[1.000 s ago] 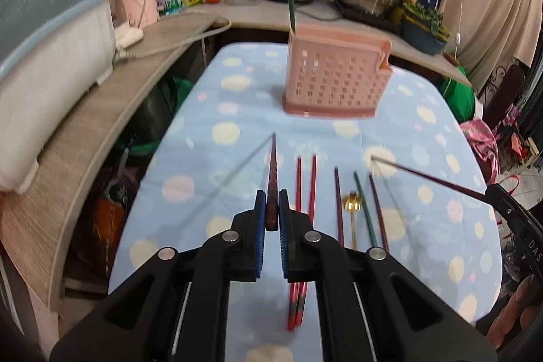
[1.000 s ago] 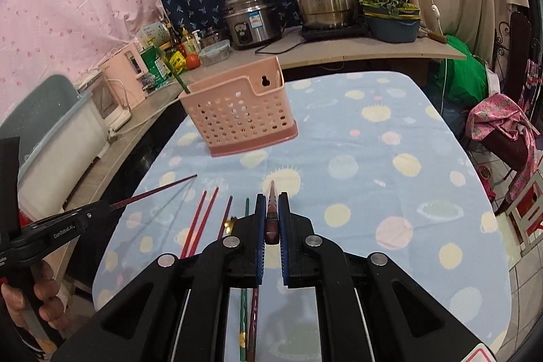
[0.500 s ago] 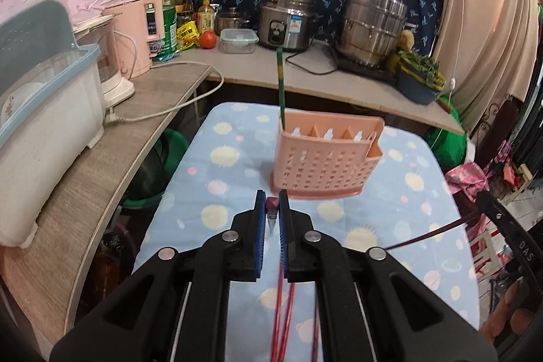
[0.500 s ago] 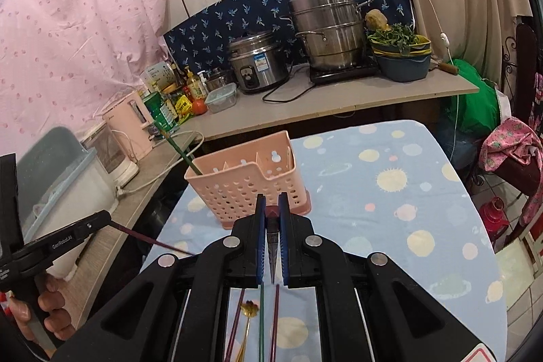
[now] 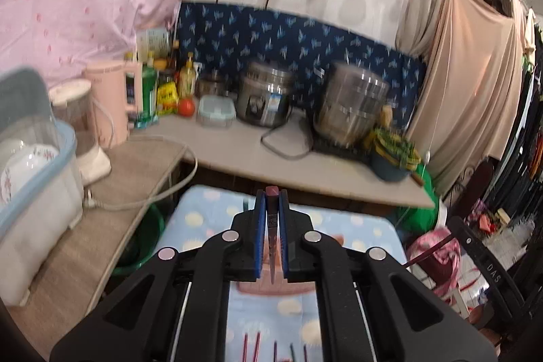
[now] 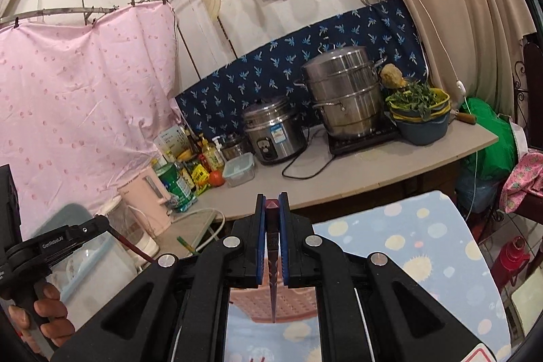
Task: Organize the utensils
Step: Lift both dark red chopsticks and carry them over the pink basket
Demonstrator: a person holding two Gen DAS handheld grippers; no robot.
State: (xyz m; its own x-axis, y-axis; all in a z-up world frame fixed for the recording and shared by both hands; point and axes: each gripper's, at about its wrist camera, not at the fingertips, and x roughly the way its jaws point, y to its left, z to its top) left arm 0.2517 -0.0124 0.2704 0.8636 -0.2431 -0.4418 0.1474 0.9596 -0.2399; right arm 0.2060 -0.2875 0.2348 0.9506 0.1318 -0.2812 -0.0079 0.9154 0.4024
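Observation:
My left gripper [image 5: 271, 192] is shut on a dark red chopstick [image 5: 272, 246] that now hangs tip-down between the blue pads. My right gripper [image 6: 271, 196] is shut on another dark red chopstick [image 6: 272, 273], also pointing down. The pink slotted utensil basket [image 6: 268, 301] sits below and behind both grippers, mostly hidden by the fingers; it also shows in the left wrist view [image 5: 271, 285]. A green chopstick [image 6: 185, 245] sticks up from its left end. Several chopsticks [image 5: 258, 345] lie on the blue spotted tablecloth [image 5: 207, 212]. The left gripper also shows in the right wrist view [image 6: 98, 223].
A counter behind the table holds a rice cooker [image 6: 275, 131], a steamer pot [image 6: 346, 97], a bowl of greens [image 6: 420, 117], bottles and a pink kettle [image 6: 149, 195]. A dish bin [image 5: 30, 178] stands on the left counter.
Both grippers have risen and tilted, turning their chopsticks from pointing forward to pointing down. The basket has slid from ahead of the fingers to beneath them.

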